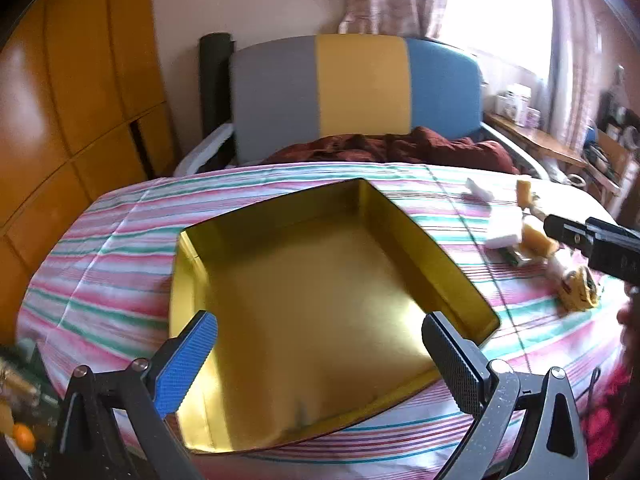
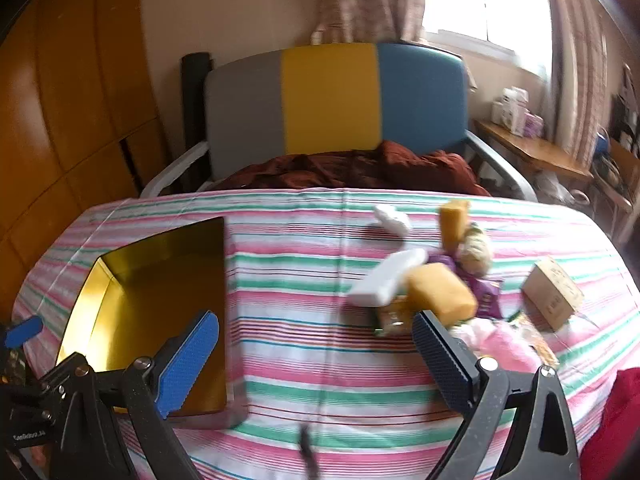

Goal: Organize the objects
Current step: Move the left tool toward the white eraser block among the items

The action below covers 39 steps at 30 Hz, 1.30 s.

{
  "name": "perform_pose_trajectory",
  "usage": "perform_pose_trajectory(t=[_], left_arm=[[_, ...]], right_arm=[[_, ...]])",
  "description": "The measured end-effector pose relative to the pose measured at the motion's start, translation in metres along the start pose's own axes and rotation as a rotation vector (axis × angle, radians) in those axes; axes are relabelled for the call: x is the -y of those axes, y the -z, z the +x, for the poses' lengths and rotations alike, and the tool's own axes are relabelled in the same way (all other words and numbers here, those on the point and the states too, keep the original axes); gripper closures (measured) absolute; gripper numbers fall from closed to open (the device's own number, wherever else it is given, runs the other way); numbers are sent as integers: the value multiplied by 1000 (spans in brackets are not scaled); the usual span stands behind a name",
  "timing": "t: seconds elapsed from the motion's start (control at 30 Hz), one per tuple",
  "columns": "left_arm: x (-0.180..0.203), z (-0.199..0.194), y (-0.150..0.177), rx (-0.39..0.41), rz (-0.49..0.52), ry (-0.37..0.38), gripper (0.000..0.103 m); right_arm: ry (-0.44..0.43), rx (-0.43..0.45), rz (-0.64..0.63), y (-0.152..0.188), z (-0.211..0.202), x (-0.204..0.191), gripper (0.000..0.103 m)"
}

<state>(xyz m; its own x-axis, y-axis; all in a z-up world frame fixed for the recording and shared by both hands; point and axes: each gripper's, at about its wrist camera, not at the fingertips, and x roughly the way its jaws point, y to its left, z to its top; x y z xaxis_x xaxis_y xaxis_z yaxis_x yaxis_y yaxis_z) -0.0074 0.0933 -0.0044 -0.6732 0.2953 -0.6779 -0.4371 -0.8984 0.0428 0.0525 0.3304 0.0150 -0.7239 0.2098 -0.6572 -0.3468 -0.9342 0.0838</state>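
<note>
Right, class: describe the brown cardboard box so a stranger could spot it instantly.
Start at the striped pink, white and green cloth covering the table. Go to the heap of small objects at its right. The small brown cardboard box lies tilted at the far right edge, the only printed, sharp-cornered piece there.

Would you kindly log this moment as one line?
left tongs: open, over gold tray | right tongs: open, empty | tray: empty | sponges, packets: piled on striped cloth

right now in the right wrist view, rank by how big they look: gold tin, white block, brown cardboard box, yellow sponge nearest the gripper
1. gold tin, clearly largest
2. white block, yellow sponge and brown cardboard box look alike in size; blur makes ranking unsure
</note>
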Motion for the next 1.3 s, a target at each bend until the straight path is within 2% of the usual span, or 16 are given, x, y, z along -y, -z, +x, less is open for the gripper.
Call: perform_pose_trajectory(t=[0.43, 0.6, 0.7, 0.8, 0.9, 1.1, 1.3], left_arm=[[44, 9, -8, -7, 93, 146, 0], [64, 14, -10, -2, 153, 157, 0], [74, 15, -11, 11, 165, 202, 0], [85, 16, -13, 24, 179, 247, 0], [97, 20, -13, -9, 200, 303, 0], [131, 28, -18, -36, 277, 341, 0], [165, 49, -27, -134, 257, 492, 0]], right_arm=[[161, 30, 217, -14, -13, 134, 3], [169, 21, 321, -6, -6, 178, 3], [150, 23, 422, 4, -5, 199, 3], [124, 4, 510, 11, -2, 214, 3], [107, 12, 553, 14, -2, 221, 3], [72, 1, 614, 18, -1, 230, 3], [43, -1, 659, 22, 0, 239, 3]])
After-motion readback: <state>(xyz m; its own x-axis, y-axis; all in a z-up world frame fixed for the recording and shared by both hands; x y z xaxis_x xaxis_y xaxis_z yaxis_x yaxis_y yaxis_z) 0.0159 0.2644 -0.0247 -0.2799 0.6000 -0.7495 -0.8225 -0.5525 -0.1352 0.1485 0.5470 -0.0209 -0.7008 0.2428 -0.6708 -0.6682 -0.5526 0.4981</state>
